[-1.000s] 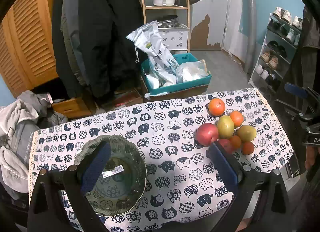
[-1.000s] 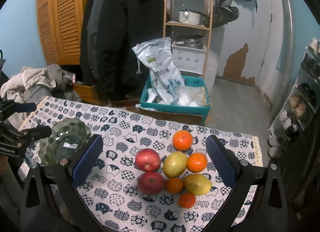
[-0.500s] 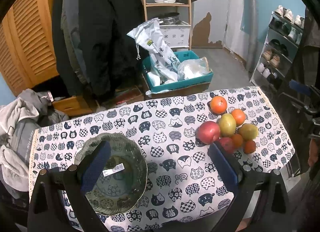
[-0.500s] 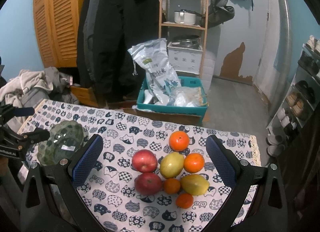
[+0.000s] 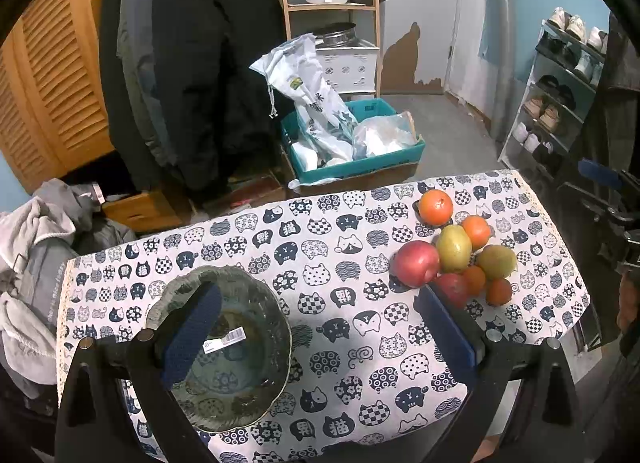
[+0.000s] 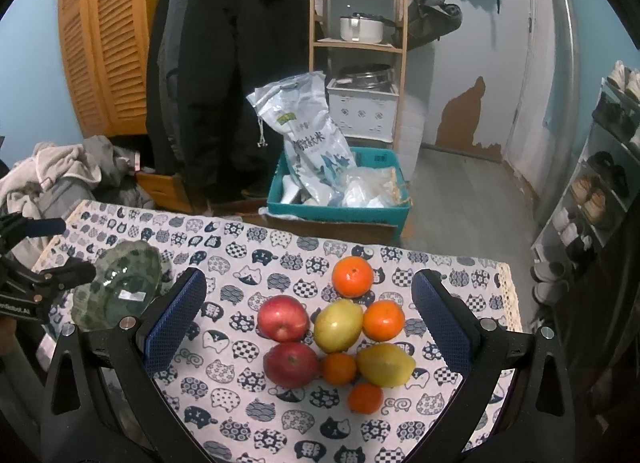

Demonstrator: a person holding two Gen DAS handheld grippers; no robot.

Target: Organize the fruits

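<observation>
- Eight fruits (image 6: 340,339) lie in a tight cluster on the cat-print tablecloth (image 6: 248,255), right side — its long axis runs away from the camera.
- Right gripper (image 6: 306,323) hovers above them, fingers wide, empty.
- Left gripper (image 5: 320,327) — wide too, over the green bowl (image 5: 256,395).

My left pad (image 5: 192,333) is covering part of the bowl (image 5: 256,291), and my right pad (image 5: 444,327) is hiding most of one apple (image 5: 452,287). The picture's lower edge is cutting off the cloth (image 5: 352,403). The bowl's label (image 5: 224,341) is reading too small. In my right view, the left gripper (image 6: 32,259) is running off the picture's edge.
</observation>
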